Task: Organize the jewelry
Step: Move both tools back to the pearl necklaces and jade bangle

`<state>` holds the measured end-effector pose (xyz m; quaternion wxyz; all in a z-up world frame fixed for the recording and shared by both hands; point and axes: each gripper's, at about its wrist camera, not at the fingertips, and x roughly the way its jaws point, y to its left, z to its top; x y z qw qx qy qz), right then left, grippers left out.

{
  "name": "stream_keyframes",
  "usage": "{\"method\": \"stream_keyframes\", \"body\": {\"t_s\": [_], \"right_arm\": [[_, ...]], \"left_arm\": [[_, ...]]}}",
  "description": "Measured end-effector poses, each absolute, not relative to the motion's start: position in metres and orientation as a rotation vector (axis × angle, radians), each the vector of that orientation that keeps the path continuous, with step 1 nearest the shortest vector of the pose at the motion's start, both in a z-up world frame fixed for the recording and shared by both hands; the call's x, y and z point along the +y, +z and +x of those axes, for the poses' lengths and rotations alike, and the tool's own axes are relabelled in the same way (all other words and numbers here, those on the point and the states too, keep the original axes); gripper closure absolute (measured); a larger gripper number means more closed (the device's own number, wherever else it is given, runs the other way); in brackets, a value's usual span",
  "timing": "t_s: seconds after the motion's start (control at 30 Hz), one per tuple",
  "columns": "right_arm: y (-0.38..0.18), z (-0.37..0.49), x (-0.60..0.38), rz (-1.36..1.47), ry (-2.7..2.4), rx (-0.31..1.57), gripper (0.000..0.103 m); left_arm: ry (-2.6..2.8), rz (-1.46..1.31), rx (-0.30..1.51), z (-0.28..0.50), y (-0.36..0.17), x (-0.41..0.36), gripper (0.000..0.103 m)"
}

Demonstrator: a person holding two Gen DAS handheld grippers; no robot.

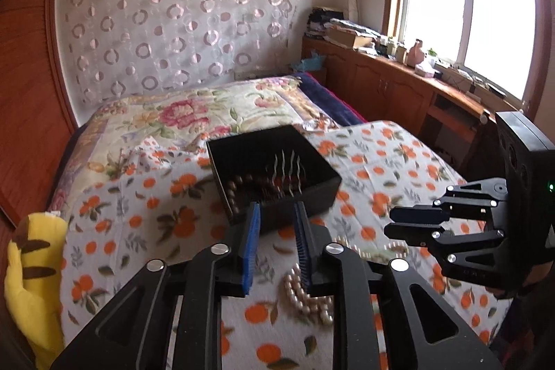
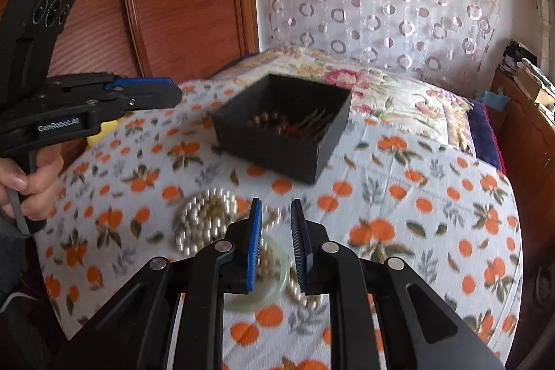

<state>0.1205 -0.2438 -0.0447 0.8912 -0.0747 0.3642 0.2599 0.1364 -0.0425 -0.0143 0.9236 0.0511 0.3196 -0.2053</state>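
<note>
black box (image 1: 298, 196), orange-print sheet (image 1: 381, 169), pearly beads (image 2: 203, 221)

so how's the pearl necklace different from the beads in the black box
The pearl necklace is pale and shiny, while the beads are dark reddish brown. The pearl necklace lies loose on the orange-print cloth, in front of the black box, whereas the beads are already inside the black box. Both are strings of round beads.
</note>
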Motion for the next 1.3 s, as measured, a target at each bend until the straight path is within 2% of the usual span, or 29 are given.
{"method": "stream_keyframes", "body": {"t_s": [0.53, 0.77, 0.93, 1.3], "right_arm": [[-0.079, 0.105, -0.247, -0.197, 0.493, 0.865, 0.084], [-0.086, 0.103, -0.243, -0.234, 0.470, 0.857, 0.084], [-0.087, 0.101, -0.242, -0.261, 0.451, 0.843, 0.084], [-0.086, 0.102, -0.244, -0.242, 0.442, 0.846, 0.084]], "left_arm": [[-0.448, 0.192, 0.816, 0.123, -0.074, -0.060, 0.082], [-0.426, 0.215, 0.859, 0.127, -0.085, -0.059, 0.082], [-0.415, 0.217, 0.868, 0.132, -0.087, -0.057, 0.077], [-0.375, 0.223, 0.878, 0.149, -0.094, -0.059, 0.075]]}}
